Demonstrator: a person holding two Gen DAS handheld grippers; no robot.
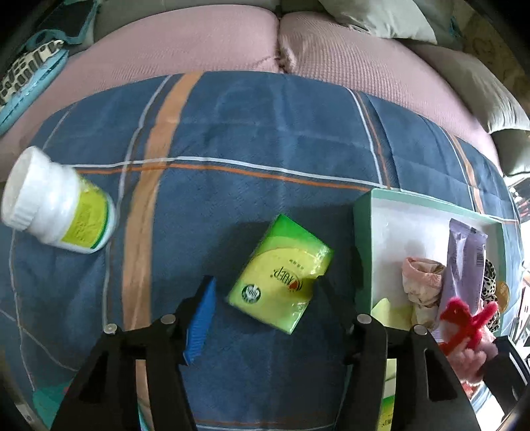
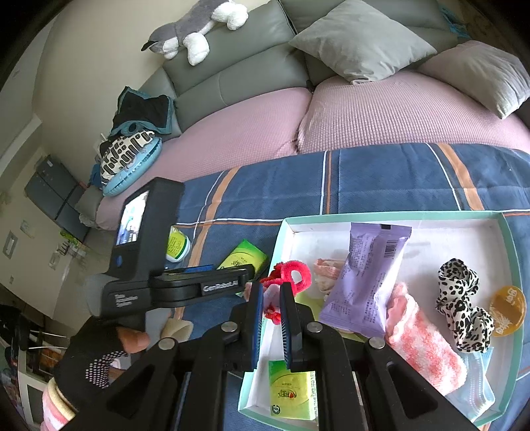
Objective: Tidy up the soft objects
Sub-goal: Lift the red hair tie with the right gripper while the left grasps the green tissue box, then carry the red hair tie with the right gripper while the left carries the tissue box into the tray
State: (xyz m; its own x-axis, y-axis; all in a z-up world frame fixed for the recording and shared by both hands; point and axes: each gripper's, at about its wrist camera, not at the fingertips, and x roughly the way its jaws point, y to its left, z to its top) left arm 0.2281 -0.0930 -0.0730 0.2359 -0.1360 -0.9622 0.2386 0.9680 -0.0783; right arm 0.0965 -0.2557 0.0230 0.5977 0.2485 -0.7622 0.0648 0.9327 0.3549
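Observation:
A green tissue pack [image 1: 281,273] lies on the blue plaid blanket [image 1: 248,139]. My left gripper [image 1: 263,291] is open and its fingers stand on either side of the pack's near end. My right gripper [image 2: 271,300] is shut on a red fuzzy hair tie [image 2: 293,273], held over the left edge of the white tray [image 2: 391,217]. The tray holds a purple packet [image 2: 367,278], a pink striped sock [image 2: 424,344], a leopard scrunchie [image 2: 462,308] and another green tissue pack [image 2: 290,391].
A white pill bottle [image 1: 56,202] lies on the blanket at the left. A pink-covered sofa [image 2: 381,109] with grey cushions [image 2: 361,39] is behind. A plush dog [image 2: 195,30] lies on the sofa back. An orange disc [image 2: 506,310] and a blue face mask [image 2: 478,388] are in the tray.

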